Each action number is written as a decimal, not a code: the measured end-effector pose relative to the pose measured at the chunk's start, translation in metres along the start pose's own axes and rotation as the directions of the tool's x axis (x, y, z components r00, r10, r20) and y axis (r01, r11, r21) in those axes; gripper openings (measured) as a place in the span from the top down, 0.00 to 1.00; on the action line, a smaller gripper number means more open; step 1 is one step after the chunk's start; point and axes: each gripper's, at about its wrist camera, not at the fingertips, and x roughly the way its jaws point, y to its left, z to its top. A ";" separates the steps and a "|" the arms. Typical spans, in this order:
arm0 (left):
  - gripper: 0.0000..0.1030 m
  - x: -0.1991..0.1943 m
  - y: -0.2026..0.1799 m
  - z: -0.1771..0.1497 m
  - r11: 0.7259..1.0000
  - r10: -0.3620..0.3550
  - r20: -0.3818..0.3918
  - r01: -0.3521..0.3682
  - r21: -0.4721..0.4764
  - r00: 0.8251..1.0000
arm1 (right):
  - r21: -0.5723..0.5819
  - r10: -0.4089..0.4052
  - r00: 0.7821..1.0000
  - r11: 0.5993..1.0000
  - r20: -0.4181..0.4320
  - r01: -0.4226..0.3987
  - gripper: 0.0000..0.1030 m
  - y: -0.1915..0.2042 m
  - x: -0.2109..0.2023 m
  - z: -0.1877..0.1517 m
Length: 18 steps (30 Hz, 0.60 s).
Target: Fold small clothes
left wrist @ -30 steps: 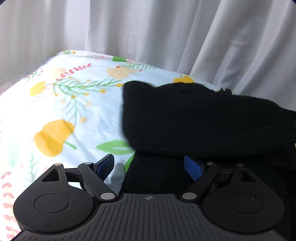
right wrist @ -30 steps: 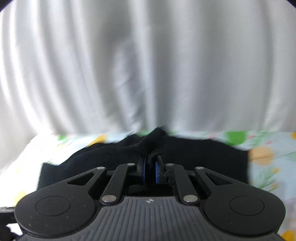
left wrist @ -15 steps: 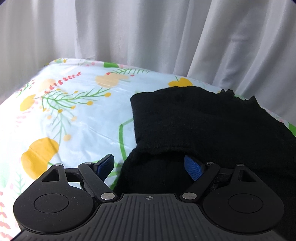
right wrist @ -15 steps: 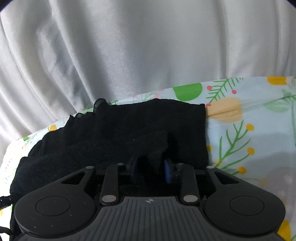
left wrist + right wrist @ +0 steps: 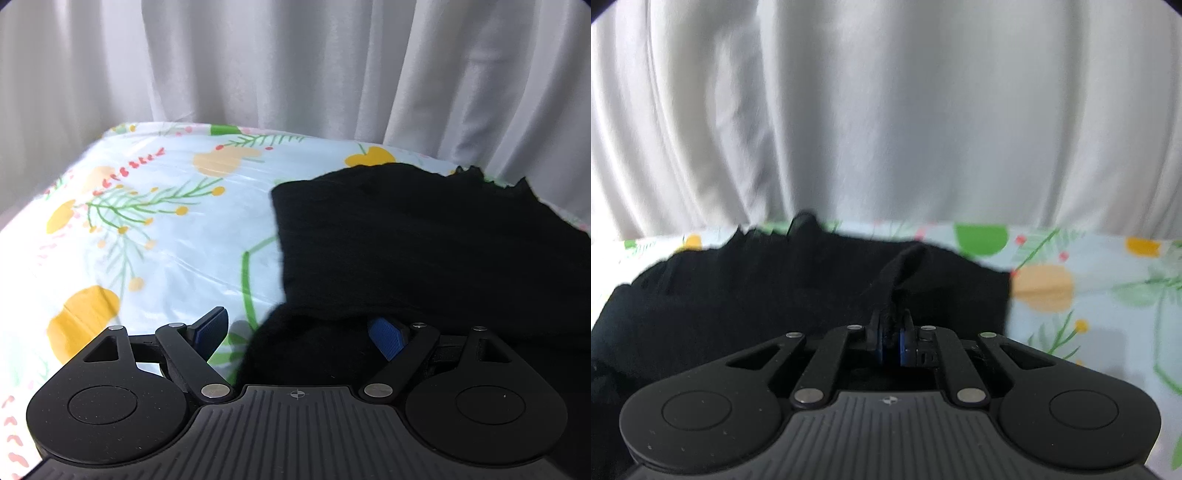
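Jaws of the left gripper (image 5: pixel 298 335) stand wide apart, with nothing pinched between the blue pads (image 5: pixel 387 336); a rumpled edge of the black knit garment (image 5: pixel 424 251) lies in the gap between them, nearer the right pad. Jaws of the right gripper (image 5: pixel 891 341) are pressed together on a raised pinch of the same black knit garment (image 5: pixel 798 291), which rises from the pads in a small peak.

The garment lies on a floral-print tabletop cloth (image 5: pixel 155 236), light blue with yellow flowers and green sprigs. In the left wrist view it fills the right half of the surface, one layer folded over another. A white curtain (image 5: pixel 295 62) hangs in folds close behind the tabletop.

From the right wrist view the garment spreads to the left and centre, with the patterned cloth (image 5: pixel 1089 280) bare on the right; a frilled, jagged edge (image 5: pixel 801 218) shows at the far side near the curtain (image 5: pixel 886 110). This view is somewhat blurred.
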 end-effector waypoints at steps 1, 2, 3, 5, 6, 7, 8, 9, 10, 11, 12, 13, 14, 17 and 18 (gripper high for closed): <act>0.15 0.001 -0.001 0.001 1.000 0.008 -0.001 -0.008 0.006 1.000 | -0.004 -0.008 1.000 1.000 0.012 0.009 0.93 -0.002 -0.002 0.003; 0.15 0.002 -0.001 0.002 1.000 0.007 0.000 -0.007 0.003 1.000 | -0.004 -0.010 1.000 1.000 0.015 0.010 0.93 -0.005 -0.004 0.004; 0.15 0.003 0.000 0.003 1.000 0.001 0.000 -0.001 -0.004 1.000 | 0.000 -0.012 1.000 1.000 0.017 0.012 0.93 -0.007 -0.005 0.006; 0.15 0.004 0.000 0.004 1.000 -0.002 0.001 0.002 -0.015 1.000 | 0.001 -0.015 1.000 1.000 0.017 0.015 0.93 -0.011 -0.007 0.008; 0.15 0.004 -0.001 0.005 1.000 -0.001 0.002 0.001 -0.017 1.000 | 0.001 -0.015 1.000 1.000 0.018 0.015 0.93 -0.013 -0.008 0.008; 0.15 0.005 -0.001 0.006 1.000 -0.001 0.002 0.001 -0.017 1.000 | 0.001 -0.017 1.000 1.000 0.021 0.017 0.93 -0.014 -0.008 0.008; 0.15 0.006 -0.002 0.007 1.000 -0.002 0.002 0.002 -0.018 1.000 | -0.001 -0.020 1.000 1.000 0.024 0.020 0.93 -0.015 -0.009 0.007; 0.15 0.006 -0.002 0.007 1.000 -0.007 0.001 0.007 -0.019 1.000 | 0.000 -0.023 0.999 1.000 0.028 0.023 0.93 -0.016 -0.010 0.007; 0.15 0.006 -0.002 0.007 1.000 -0.012 0.002 0.012 -0.021 1.000 | 0.004 -0.025 0.999 1.000 0.029 0.025 0.93 -0.018 -0.010 0.007; 0.15 0.006 -0.002 0.007 1.000 -0.013 0.002 0.013 -0.020 1.000 | 0.007 -0.027 0.999 1.000 0.029 0.027 0.93 -0.020 -0.010 0.008; 0.15 0.007 -0.002 0.008 1.000 -0.017 0.003 0.017 -0.019 1.000 | 0.007 -0.033 0.999 0.999 0.030 0.033 0.93 -0.021 -0.011 0.008; 0.15 0.007 -0.002 0.007 1.000 -0.020 0.003 0.020 -0.019 1.000 | 0.009 -0.037 0.999 0.999 0.031 0.037 0.93 -0.022 -0.010 0.008; 0.15 0.007 -0.002 0.007 1.000 -0.020 0.002 0.020 -0.019 1.000 | 0.014 -0.042 0.999 0.999 0.032 0.041 0.93 -0.024 -0.010 0.008; 0.15 0.007 -0.002 0.007 1.000 -0.023 -0.002 0.023 -0.017 1.000 | 0.025 -0.060 0.998 0.998 0.035 0.059 0.93 -0.031 -0.010 0.008; 0.15 0.007 -0.002 0.007 1.000 -0.024 -0.005 0.024 -0.015 1.000 | 0.029 -0.063 0.997 0.998 0.032 0.062 0.93 -0.032 -0.009 0.008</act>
